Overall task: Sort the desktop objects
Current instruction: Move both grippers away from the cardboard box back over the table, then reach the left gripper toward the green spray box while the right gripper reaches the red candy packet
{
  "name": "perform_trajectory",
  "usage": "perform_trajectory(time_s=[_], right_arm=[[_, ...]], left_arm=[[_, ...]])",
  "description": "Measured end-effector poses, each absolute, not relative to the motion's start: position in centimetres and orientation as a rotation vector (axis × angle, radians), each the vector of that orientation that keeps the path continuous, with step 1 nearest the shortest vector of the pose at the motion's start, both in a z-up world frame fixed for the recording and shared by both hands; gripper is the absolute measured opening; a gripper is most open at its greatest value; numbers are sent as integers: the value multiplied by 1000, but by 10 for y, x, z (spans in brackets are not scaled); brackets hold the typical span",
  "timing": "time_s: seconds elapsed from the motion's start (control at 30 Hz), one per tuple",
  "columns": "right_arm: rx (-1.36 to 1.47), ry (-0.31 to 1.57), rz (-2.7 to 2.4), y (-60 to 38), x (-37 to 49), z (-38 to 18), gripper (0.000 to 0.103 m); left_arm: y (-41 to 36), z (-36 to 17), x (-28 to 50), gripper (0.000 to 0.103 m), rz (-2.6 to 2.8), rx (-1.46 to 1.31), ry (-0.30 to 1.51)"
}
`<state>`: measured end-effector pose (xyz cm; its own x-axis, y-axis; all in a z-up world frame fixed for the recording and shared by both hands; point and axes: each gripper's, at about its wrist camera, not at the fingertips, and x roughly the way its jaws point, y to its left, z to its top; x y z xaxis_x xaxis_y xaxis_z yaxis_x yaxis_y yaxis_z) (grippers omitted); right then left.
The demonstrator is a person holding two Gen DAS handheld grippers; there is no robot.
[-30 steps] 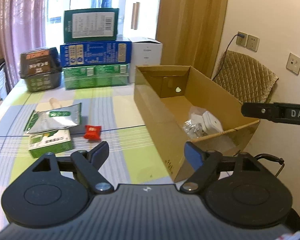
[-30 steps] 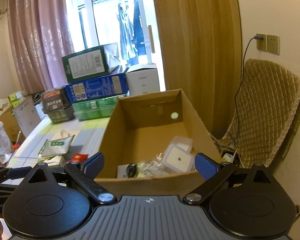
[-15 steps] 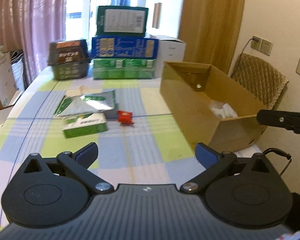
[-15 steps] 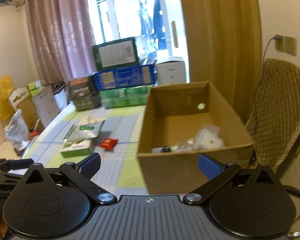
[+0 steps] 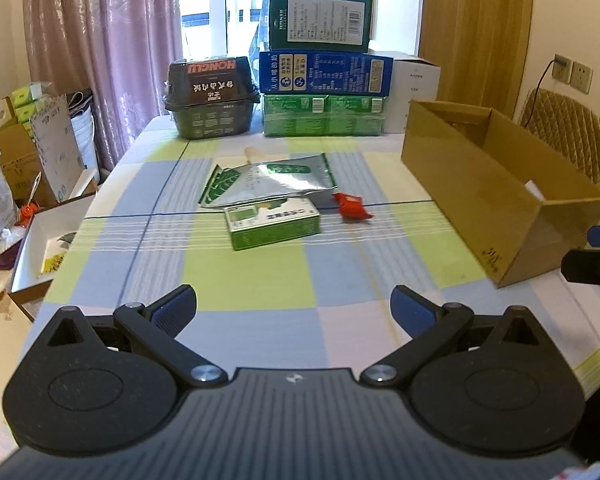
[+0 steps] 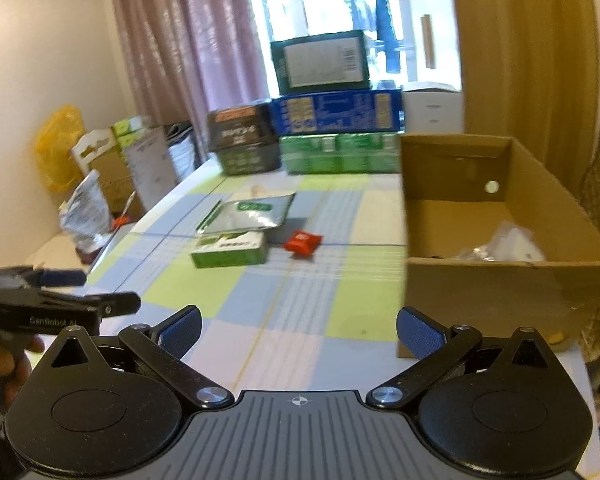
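A small green box (image 5: 274, 222) (image 6: 230, 250) lies mid-table, with a silver and green pouch (image 5: 266, 184) (image 6: 246, 216) just behind it and a red wrapped sweet (image 5: 352, 205) (image 6: 302, 243) to its right. The open cardboard box (image 5: 496, 188) (image 6: 508, 280) stands on the table's right side and holds white packets (image 6: 508, 242). My left gripper (image 5: 294, 311) is open and empty over the near table edge. My right gripper (image 6: 298, 331) is open and empty too, near the box's front corner. The left gripper's side (image 6: 60, 304) shows in the right wrist view.
Stacked green, blue and white cartons (image 5: 324, 80) and a dark container (image 5: 212, 98) line the table's far edge. A wooden stick (image 5: 252, 154) lies behind the pouch. Boxes and bags (image 5: 32, 168) crowd the floor at left. A quilted chair (image 5: 572, 136) stands behind the cardboard box.
Both grippers have pulled back and swung left from the cardboard box, so the checked tablecloth and the loose items now fill the views. Both stay open.
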<state>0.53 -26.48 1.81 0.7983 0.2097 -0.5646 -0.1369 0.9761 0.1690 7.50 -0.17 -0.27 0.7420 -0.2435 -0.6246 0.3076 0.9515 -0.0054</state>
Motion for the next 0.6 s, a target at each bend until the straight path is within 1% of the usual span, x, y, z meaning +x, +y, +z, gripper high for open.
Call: perform_trajectory(time_s=[0.2, 0.37, 0.6], right_arm=[[88, 633, 235, -243, 22, 12, 101], [-1, 629, 287, -226, 44, 7, 101], [-185, 703, 454, -209, 93, 1, 101]], left_arm=[[14, -8, 90, 102, -349, 117, 700], [25, -14, 111, 102, -412, 114, 729], [24, -14, 149, 102, -529, 299, 715]])
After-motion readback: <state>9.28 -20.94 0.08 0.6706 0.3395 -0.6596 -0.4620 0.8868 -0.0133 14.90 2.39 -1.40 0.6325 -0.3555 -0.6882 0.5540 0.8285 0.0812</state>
